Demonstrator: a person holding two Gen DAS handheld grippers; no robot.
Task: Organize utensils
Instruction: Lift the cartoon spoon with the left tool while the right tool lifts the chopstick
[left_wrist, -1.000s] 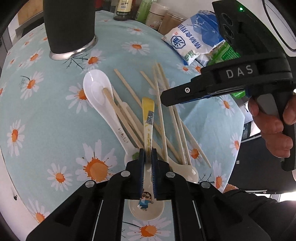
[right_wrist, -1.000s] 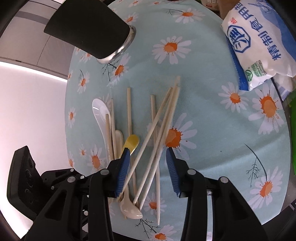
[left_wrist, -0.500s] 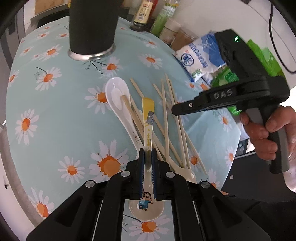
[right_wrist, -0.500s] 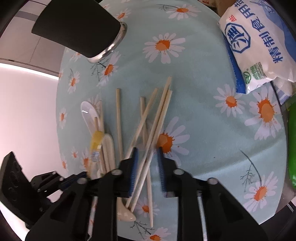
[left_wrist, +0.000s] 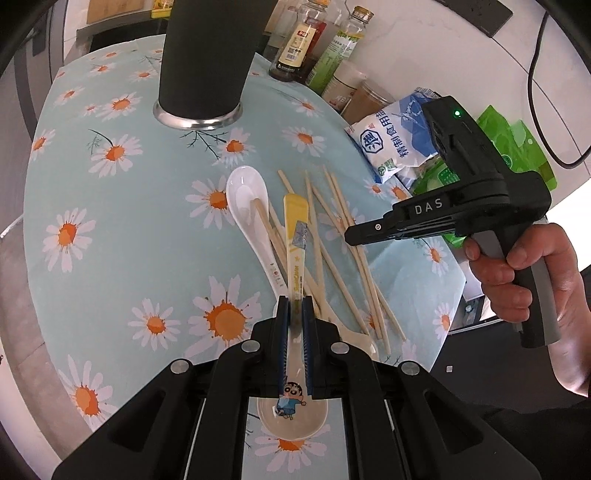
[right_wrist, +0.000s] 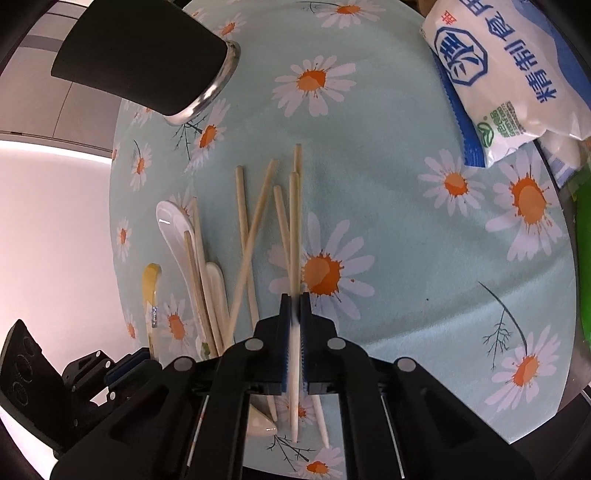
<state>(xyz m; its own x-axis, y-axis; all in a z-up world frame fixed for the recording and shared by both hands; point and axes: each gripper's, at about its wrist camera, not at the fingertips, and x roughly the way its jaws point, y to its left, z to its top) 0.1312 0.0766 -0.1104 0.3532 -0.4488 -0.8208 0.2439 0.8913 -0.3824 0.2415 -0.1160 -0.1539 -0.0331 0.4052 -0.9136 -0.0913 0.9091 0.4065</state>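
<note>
My left gripper (left_wrist: 295, 314) is shut on the yellow-handled cartoon spoon (left_wrist: 295, 236) and holds it above the table. My right gripper (right_wrist: 294, 310) is shut on a wooden chopstick (right_wrist: 294, 229); it also shows in the left wrist view (left_wrist: 354, 236). Several more chopsticks (right_wrist: 255, 229) lie scattered on the daisy tablecloth, some across a white spoon (left_wrist: 245, 195), also seen in the right wrist view (right_wrist: 173, 225). A second cream spoon (right_wrist: 216, 291) lies among them. A tall black holder cup (left_wrist: 207, 62) with a metal base stands at the far side, also in the right wrist view (right_wrist: 147, 55).
A salt bag (left_wrist: 399, 144) and green packets (left_wrist: 517, 147) lie at the right edge of the table. Sauce bottles and jars (left_wrist: 317, 48) stand behind the cup. The round table's edge (right_wrist: 569, 332) is close on the right.
My left gripper has lifted the yellow spoon up and away from the pile. My right gripper has closed on a chopstick.
</note>
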